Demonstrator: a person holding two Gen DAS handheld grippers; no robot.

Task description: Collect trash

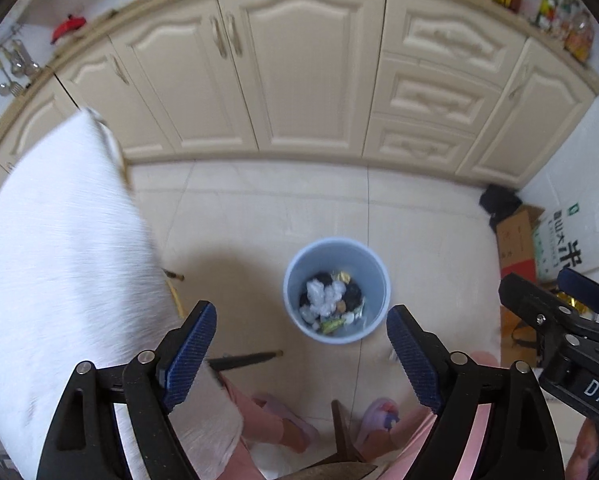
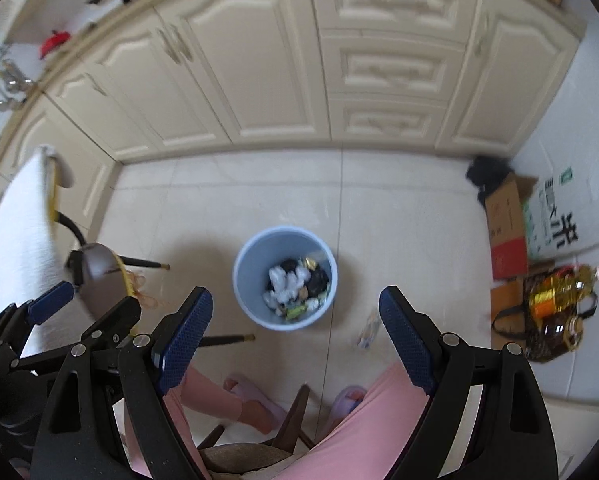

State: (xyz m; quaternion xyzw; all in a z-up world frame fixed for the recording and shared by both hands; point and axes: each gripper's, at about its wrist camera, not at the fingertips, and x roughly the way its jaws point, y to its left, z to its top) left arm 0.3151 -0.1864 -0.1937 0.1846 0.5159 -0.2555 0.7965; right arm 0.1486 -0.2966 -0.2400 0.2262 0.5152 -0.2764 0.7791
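Cream cabinet run with panelled doors and drawers across the far side, countertop above carrying jars and bottles at right and a red object at left. Pale tiled floor below, seen from high up. White cloth-covered surface filling the left of the left wrist view, edge blurred; narrower at far left in the right wrist view. Cardboard box and printed sack against the right wall, dark bag of yellow-capped bottles just in front of them. Light blue bin upright on the floor near centre, apart from cabinets and boxes, holding crumpled white paper, dark wads and small wrappers. Small wrapper lying on the tile just right of the bin, outside it. Dark chair legs and a stool seat between cloth and bin; pink trouser legs and lilac slippers at bottom edge. Left gripper jaws spread wide, nothing between them, bin visible in the gap. Right gripper jaws likewise wide apart and empty, above the bin.
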